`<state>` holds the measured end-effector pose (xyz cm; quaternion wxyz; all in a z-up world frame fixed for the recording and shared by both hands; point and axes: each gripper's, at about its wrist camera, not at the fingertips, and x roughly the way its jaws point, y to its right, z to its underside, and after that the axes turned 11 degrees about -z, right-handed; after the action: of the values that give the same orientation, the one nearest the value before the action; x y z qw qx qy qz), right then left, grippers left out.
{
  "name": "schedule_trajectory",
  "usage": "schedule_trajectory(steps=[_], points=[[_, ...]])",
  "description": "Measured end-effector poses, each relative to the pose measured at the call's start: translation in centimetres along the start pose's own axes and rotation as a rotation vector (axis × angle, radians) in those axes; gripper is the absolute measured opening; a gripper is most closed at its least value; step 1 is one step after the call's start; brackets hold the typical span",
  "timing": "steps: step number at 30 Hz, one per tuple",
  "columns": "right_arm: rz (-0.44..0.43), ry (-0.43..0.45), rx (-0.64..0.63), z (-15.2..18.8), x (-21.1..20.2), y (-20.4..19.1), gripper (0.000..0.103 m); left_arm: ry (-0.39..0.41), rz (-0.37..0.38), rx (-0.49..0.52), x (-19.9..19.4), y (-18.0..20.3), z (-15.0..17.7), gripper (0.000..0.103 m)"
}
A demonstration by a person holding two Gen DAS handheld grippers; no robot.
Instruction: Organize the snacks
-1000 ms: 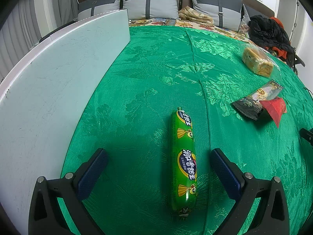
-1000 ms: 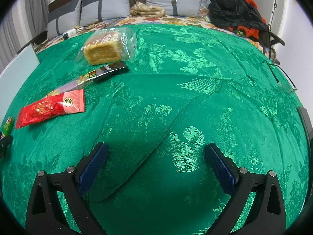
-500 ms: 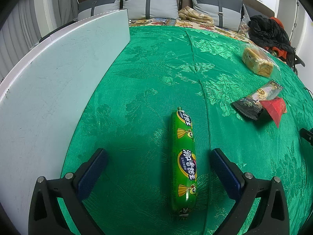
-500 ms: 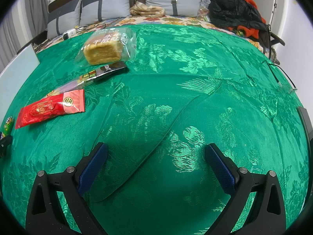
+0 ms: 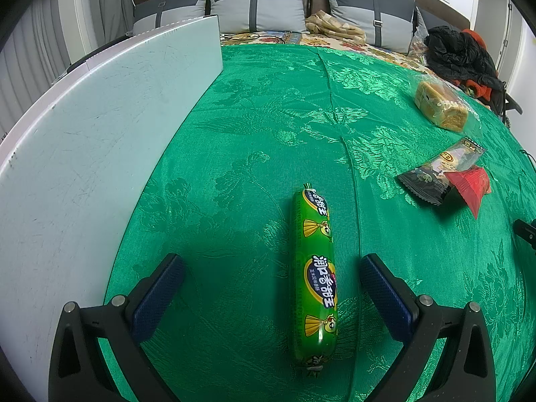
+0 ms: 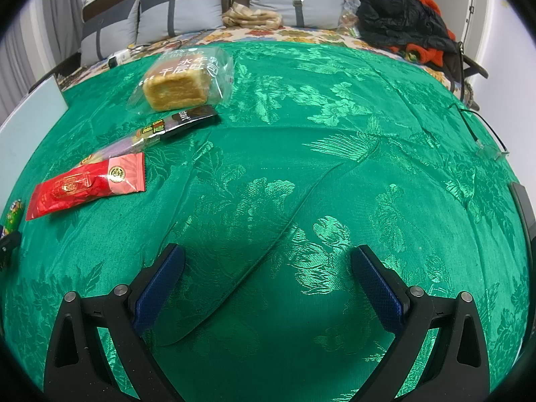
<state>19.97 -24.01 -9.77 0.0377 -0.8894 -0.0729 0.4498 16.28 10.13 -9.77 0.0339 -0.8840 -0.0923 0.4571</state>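
Left wrist view. The left gripper (image 5: 269, 269) hangs low over the green brocade cloth (image 5: 268, 117), its jaws spread wide and empty. The green sausage stick (image 5: 315, 274) lies lengthwise between the blue pads (image 5: 159, 289), nearer the right pad and touching neither. A pale board (image 5: 83, 134) borders the cloth on the left. Farther right lie the bagged bread loaf (image 5: 440, 107), the dark snack packet (image 5: 439, 172) and the red snack packet (image 5: 472, 184), the last two overlapping. Compared with the frames taken one second and half a second ago, nothing has shifted: gripper, sausage and packets hold the same positions. The pause suggests alignment is finished and a closing grasp on the sausage is the likely next step.

Right wrist view. The right gripper (image 6: 266, 264) is likewise spread wide with nothing between its pads, only bare cloth (image 6: 335, 134) beneath. The red snack packet (image 6: 87, 187), dark snack packet (image 6: 160, 129) and bread loaf (image 6: 181, 87) form a rough diagonal line up the left side, well apart from this gripper. One end of the sausage stick (image 6: 11, 216) shows at the far left edge. This view also matches the earlier frames, so sorting appears barely begun, with no snack yet lifted.
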Motion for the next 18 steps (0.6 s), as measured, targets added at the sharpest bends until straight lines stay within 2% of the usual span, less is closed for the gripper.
schedule_trajectory(steps=[18], points=[[0.001, 0.000, 0.000, -0.03, 0.01, -0.02, 0.102, 0.000, 0.000, 0.000, 0.02, 0.00, 0.01, 0.103]])
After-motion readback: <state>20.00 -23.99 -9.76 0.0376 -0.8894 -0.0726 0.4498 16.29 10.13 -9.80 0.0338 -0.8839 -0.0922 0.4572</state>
